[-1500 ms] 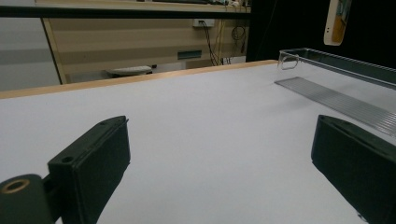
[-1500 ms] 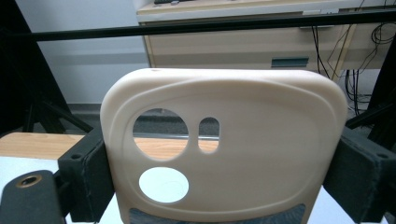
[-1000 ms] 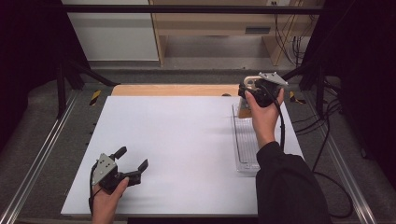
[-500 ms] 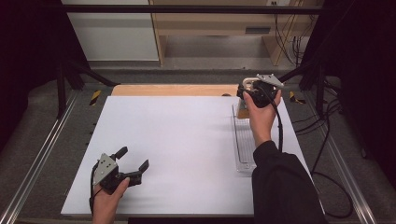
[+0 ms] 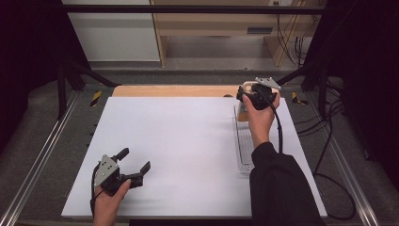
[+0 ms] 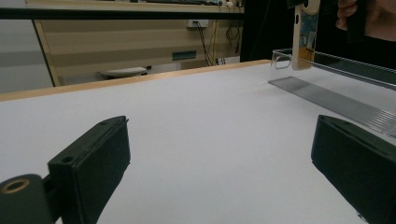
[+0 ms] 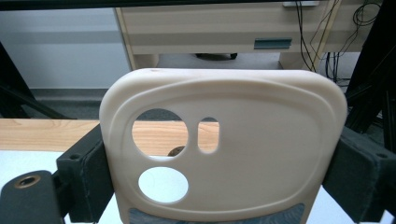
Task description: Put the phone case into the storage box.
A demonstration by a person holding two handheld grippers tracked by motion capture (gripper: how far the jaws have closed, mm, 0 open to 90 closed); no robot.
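On the white worktop (image 5: 188,150) little has moved: the right tool (image 5: 248,95) stays clamped on the cream plastic phone case (image 7: 224,149), upright over the clear tray's (image 5: 244,146) far end, while the left tool (image 5: 136,165) rests spread near the front-left corner, placement pending.

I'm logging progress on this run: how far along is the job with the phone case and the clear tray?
Done: the right hand-held gripper has clamped the cream plastic phone case. In hand: the case hangs upright over the far end of the clear plastic tray. Left: setting it down and letting go. The left hand-held gripper waits open on the white table.
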